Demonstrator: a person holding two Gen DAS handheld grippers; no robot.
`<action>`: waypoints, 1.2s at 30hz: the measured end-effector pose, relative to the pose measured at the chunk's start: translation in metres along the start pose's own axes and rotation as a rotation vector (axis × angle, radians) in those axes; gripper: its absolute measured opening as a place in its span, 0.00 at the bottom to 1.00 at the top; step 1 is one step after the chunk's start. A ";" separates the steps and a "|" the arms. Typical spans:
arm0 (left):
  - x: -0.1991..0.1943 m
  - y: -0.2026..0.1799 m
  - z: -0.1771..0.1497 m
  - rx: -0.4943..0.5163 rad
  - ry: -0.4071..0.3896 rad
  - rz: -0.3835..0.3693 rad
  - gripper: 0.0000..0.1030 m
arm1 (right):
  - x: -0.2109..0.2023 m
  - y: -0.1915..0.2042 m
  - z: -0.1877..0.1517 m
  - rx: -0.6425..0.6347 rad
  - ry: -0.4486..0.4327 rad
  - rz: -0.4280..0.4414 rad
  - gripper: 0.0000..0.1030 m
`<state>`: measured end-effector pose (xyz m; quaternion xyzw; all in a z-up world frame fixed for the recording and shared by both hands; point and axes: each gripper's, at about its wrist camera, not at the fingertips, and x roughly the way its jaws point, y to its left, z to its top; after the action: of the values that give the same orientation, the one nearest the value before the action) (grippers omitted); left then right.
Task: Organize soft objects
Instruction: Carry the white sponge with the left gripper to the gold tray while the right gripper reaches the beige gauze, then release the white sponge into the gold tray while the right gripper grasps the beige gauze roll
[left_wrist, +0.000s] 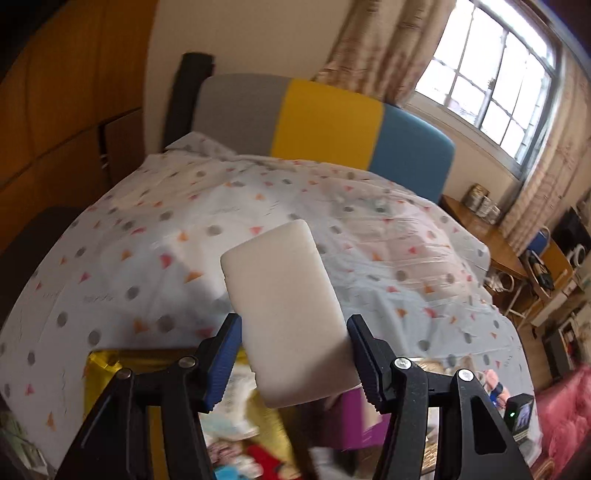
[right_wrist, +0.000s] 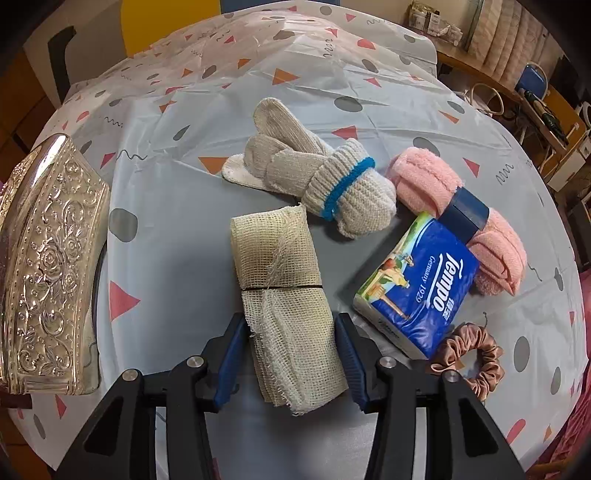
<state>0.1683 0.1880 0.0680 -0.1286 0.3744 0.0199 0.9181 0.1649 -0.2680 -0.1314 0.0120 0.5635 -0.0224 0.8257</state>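
White foam: a pale sponge block sits between the pads of the left claw, gripped at its lower part and raised above the bed; centre of the left view.
Left view only: striped headboard in grey, yellow and blue at upper centre; window and curtains at upper right; a wooden side table at right; a gold-lined open container with blurred colourful contents at the lower edge, under the claw.
Bed cover: pale sheet printed with grey dots and pink and orange triangles, seen in both views.
Right view only: the soft things laid out on the sheet.
Gauze roll: cream mesh bundle tied with a dark band, lower centre; its near end lies between the pads of the right claw. The pads stand close against its sides; I cannot tell whether they press it.
Gloves: knitted off-white pair with a blue cuff line, centre, just above the gauze.
Pink towel: rolled, with a dark blue band, at right, touching the gloves.
Tissue pack: blue, right of the gauze, leaning on the towel.
Writing: "Tempo" and "Germany 1929" on the tissue pack.
Scrunchie: brown satin, lower right, just beside the tissue pack.
Embossed box: silvery floral metal box at the left edge.
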 end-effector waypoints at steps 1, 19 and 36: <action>-0.002 0.019 -0.008 -0.017 0.006 0.019 0.58 | 0.000 0.002 0.000 -0.009 -0.003 -0.007 0.47; 0.052 0.127 -0.095 -0.134 0.195 0.088 0.64 | 0.010 0.029 0.003 -0.083 -0.067 -0.071 0.47; 0.050 0.137 -0.115 -0.230 0.138 0.365 0.83 | 0.008 0.020 0.005 -0.040 -0.082 -0.054 0.46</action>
<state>0.1078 0.2888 -0.0759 -0.1635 0.4485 0.2191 0.8509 0.1734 -0.2488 -0.1367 -0.0205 0.5295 -0.0339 0.8474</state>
